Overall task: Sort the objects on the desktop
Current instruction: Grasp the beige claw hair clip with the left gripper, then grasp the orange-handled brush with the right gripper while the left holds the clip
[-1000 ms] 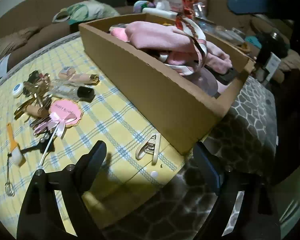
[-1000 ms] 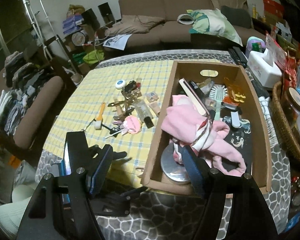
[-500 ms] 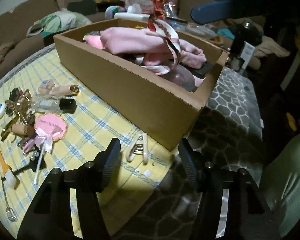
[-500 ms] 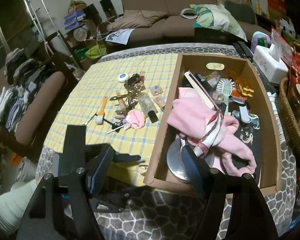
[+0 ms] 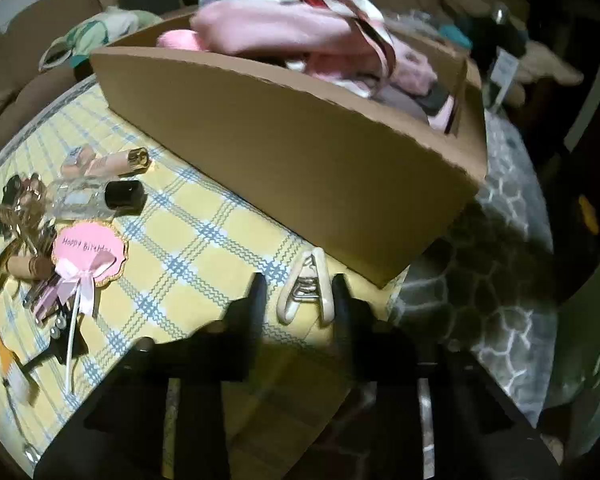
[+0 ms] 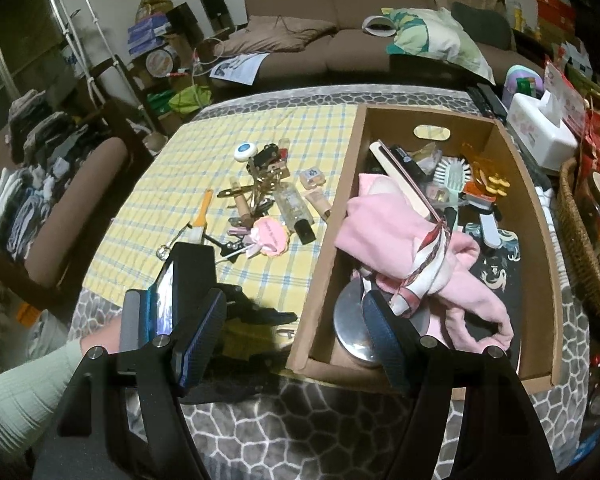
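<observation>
A cream hair clip (image 5: pixel 307 289) lies on the yellow checked cloth (image 5: pixel 204 240) beside the near corner of the cardboard box (image 5: pixel 300 168). My left gripper (image 5: pixel 298 294) is low over it, its jaws narrowed to either side of the clip, with small gaps showing. My right gripper (image 6: pixel 296 320) is open and empty, held high over the box's near end (image 6: pixel 320 368). The box holds a pink cloth (image 6: pixel 400 240), brushes and other items. Small loose items lie on the cloth, among them a pink birthday topper (image 5: pixel 87 252) and a clear bottle (image 5: pixel 100 198).
A wicker basket (image 6: pixel 580 240) and a tissue box (image 6: pixel 540 128) stand right of the box. A brown sofa (image 6: pixel 340 40) is behind the table. A chair with folded clothes (image 6: pixel 40 200) is at the left. The table's near edge has a grey stone-pattern cover (image 6: pixel 300 420).
My left gripper has moved forward and down to the hair clip, and its jaws have narrowed around it. My right gripper has stayed open, shifting slightly over the box.
</observation>
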Available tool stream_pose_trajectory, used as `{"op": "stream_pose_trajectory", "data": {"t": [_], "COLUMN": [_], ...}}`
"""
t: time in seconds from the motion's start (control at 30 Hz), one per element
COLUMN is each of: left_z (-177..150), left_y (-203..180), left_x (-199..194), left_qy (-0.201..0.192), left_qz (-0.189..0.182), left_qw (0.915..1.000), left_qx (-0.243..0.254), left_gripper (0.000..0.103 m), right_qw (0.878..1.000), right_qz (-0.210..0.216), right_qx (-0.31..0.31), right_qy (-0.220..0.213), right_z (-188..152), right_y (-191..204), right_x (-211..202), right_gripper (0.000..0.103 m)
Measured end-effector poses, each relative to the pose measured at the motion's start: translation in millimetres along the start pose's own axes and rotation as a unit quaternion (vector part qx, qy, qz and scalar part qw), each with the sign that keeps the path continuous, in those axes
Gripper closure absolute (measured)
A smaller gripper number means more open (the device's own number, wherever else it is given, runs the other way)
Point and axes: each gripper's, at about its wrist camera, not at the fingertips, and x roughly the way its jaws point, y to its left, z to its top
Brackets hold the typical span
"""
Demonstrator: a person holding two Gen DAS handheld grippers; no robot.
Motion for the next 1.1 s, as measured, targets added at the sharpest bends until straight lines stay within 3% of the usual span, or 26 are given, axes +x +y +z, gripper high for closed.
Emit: {"op": "stream_pose_trajectory", "data": {"t": [0.17, 0.3, 0.43, 0.63, 0.77, 1.1], "left_z": [-17, -34, -52, -93, -121, -141], "left_y": [21, 49, 83, 133, 161, 191], "left_x": [-28, -83, -158, -235, -248, -251], "left_qy": [-0.029, -0.071, -0.137, -0.218, -0.244, -0.257], "left_qz": [0.006, 0.025, 0.052, 0.088, 0.080, 0.050], "left_qw": [0.9976, 0.9891, 0.9696, 0.9253, 0.9010, 0.8828], "left_qx": [-0.062, -0.127, -0.196, -0.297, -0.350, -0.390], "left_gripper": [0.079, 0.079, 0.079, 0.079, 0.079, 0.079], "right_qw": [1.000, 1.000, 0.999, 0.995, 0.996, 0.995], "right_qz": [0.006, 0.021, 0.046, 0.094, 0.084, 0.034], "right_qx": [0.006, 0.008, 0.006, 0.010, 0.000, 0.011], "right_qy": [0.000, -0.005, -0.010, -0.002, 0.024, 0.098], "right_z": [4, 12, 25, 49, 60, 69], "right_y": [1, 14, 38, 87, 116, 130], "right_x": [4, 10, 20, 60, 107, 227], "right_gripper": [0.030, 0.030, 0.030, 0.030, 0.046, 0.052]}}
